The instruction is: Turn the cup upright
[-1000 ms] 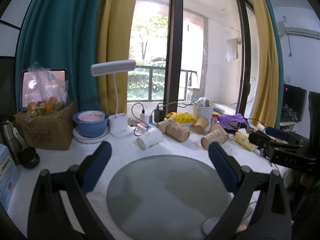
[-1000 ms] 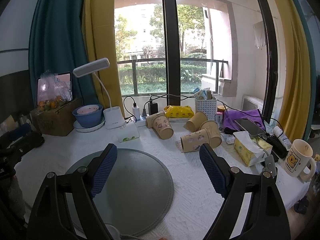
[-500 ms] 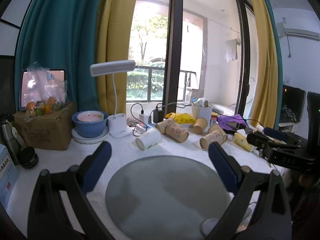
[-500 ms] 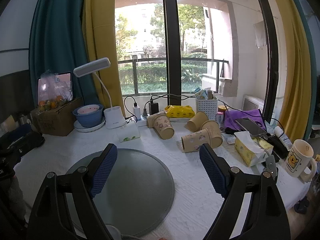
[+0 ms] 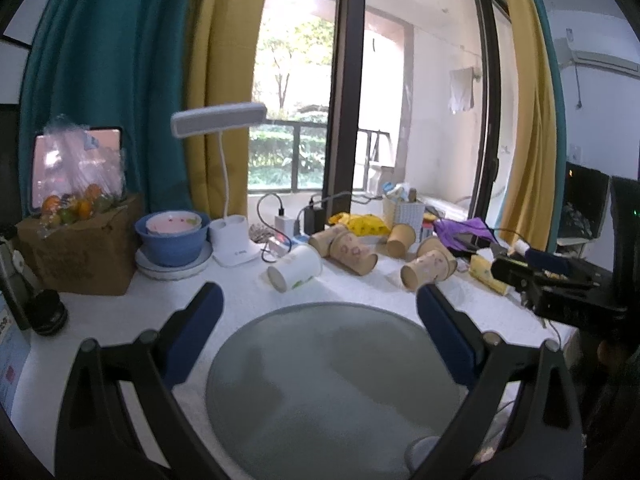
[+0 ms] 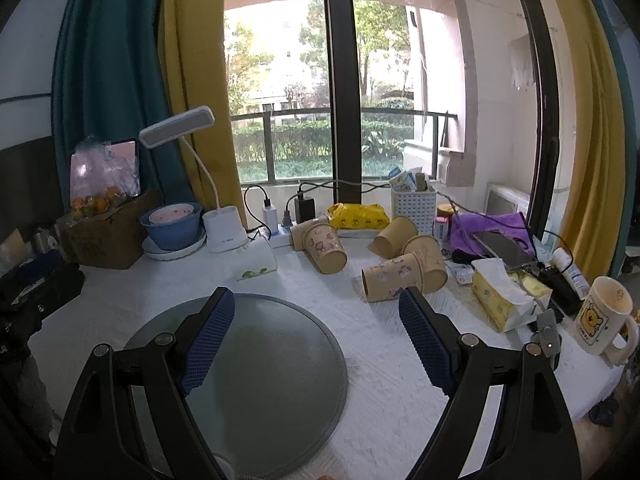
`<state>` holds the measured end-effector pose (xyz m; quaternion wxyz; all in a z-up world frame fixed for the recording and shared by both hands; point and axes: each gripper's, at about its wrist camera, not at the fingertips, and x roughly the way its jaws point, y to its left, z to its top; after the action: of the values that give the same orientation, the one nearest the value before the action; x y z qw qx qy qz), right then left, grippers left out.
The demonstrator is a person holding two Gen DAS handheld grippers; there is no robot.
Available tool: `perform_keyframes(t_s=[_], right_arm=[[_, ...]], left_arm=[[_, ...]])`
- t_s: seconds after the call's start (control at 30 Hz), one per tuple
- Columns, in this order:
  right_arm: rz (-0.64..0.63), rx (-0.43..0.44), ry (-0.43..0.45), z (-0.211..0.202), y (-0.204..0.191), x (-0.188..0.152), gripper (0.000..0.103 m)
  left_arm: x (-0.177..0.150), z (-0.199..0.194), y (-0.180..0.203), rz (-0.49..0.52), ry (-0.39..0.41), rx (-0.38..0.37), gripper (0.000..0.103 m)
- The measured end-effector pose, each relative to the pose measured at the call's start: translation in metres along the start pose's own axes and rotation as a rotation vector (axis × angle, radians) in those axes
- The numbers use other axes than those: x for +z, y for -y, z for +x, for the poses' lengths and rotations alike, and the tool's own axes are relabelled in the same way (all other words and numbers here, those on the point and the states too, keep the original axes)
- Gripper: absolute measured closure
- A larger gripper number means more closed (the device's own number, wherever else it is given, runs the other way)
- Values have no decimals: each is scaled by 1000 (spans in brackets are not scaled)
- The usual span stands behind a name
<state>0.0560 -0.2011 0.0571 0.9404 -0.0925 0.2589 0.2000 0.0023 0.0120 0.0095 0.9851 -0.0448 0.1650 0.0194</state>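
Several paper cups lie on their sides on the white tablecloth beyond a round grey mat (image 5: 332,384) (image 6: 256,364). A white cup with green print (image 5: 295,269) (image 6: 255,263) lies nearest the mat's far edge. Brown printed cups lie further right, one behind it (image 5: 354,253) (image 6: 325,249) and one at the right (image 5: 425,270) (image 6: 392,283). My left gripper (image 5: 318,300) is open and empty above the mat, short of the white cup. My right gripper (image 6: 316,308) is open and empty above the mat's right part, short of the brown cups.
A white desk lamp (image 5: 232,240), blue bowl on a plate (image 5: 172,236), cardboard box with fruit (image 5: 80,248), chargers and cables, a white basket (image 6: 414,208), tissue box (image 6: 508,296) and bear mug (image 6: 602,320) crowd the table's back and right.
Both grippers have barely moved; the views shift only slightly. The cups lie as before.
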Motion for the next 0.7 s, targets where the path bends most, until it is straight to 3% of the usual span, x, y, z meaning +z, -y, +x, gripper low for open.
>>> perform_keyframes(t_s=[0.3,0.5,0.7], right_arm=[[54,-11,-97,60,23,10,16],[87,-23,-155,100,41,17,16],[117,-57,-212,144,64,23,16]], left_arm=[[17,83,-7,88,-180,-70,5],[28,163,-6,167,-333,-103,5],[43,236,-3,231,-436,-133,5]])
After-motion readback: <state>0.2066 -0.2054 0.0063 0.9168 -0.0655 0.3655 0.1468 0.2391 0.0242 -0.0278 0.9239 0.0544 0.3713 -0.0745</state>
